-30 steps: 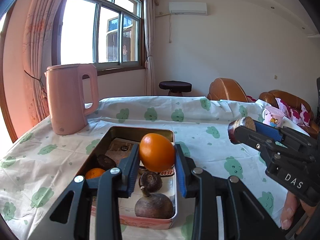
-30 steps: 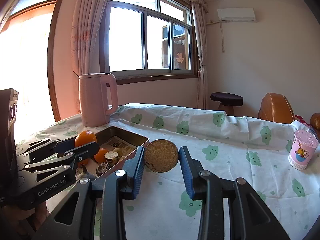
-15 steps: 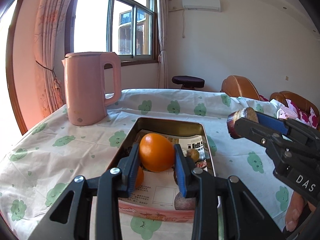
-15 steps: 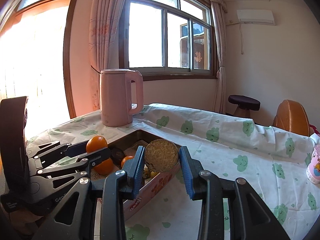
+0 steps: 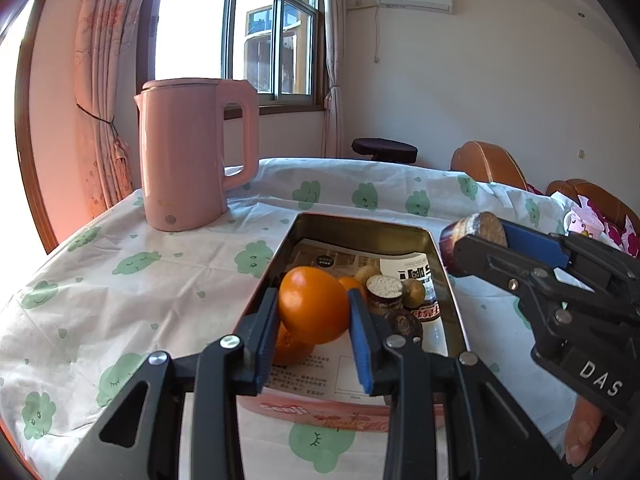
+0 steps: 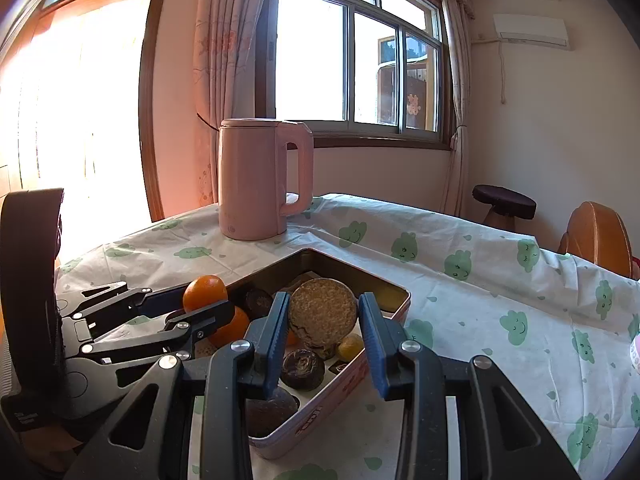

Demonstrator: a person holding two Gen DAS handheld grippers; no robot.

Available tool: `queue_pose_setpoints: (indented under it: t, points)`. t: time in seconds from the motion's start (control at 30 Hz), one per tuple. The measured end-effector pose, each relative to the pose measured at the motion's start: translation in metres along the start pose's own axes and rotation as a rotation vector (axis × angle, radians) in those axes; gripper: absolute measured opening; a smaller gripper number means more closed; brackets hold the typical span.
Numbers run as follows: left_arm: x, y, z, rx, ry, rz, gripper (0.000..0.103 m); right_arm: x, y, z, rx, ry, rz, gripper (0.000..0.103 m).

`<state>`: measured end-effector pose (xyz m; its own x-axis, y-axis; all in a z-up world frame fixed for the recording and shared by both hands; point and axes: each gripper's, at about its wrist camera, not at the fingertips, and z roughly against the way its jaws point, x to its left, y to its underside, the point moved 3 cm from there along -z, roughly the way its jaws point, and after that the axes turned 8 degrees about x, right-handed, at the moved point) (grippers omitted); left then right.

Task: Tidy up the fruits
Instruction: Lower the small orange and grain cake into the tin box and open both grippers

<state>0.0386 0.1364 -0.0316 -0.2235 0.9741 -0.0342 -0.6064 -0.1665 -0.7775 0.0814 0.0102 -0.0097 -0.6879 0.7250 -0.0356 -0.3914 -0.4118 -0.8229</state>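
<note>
Two loaded grippers hang over the tin (image 5: 362, 222): left gripper (image 5: 314, 322) fingers clench an orange (image 5: 312, 308); right gripper (image 6: 322, 330) fingers clench a cut brown round fruit (image 6: 323, 311). Risk: crowded fruit at the tin's 6 o'clock may deflect either release, rolling it onto the counter (image 5: 160, 276).

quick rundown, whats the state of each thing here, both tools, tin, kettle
left tool: shut on orange, held over the tin
right tool: shut on cut-faced round fruit, above the tin
tin: open, fruit and printed paper inside
pink kettle: upright, lid shut
</note>
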Motion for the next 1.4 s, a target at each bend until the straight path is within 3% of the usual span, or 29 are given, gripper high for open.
queue_pose_setpoints:
  t: [1.03,1.23,1.4]
  points:
    - [0.002,0.003,-0.023,0.125,0.025,0.011,0.037,0.004,0.017,-0.044,0.156,-0.060,-0.014,0.037]
    - [0.008,0.003,-0.021,0.114,0.010,0.041,0.052,0.000,0.017,-0.041,0.147,-0.041,-0.034,0.045]
    - [0.012,0.003,-0.014,0.073,-0.006,0.052,0.067,-0.006,0.018,-0.030,0.102,0.022,-0.057,0.059]
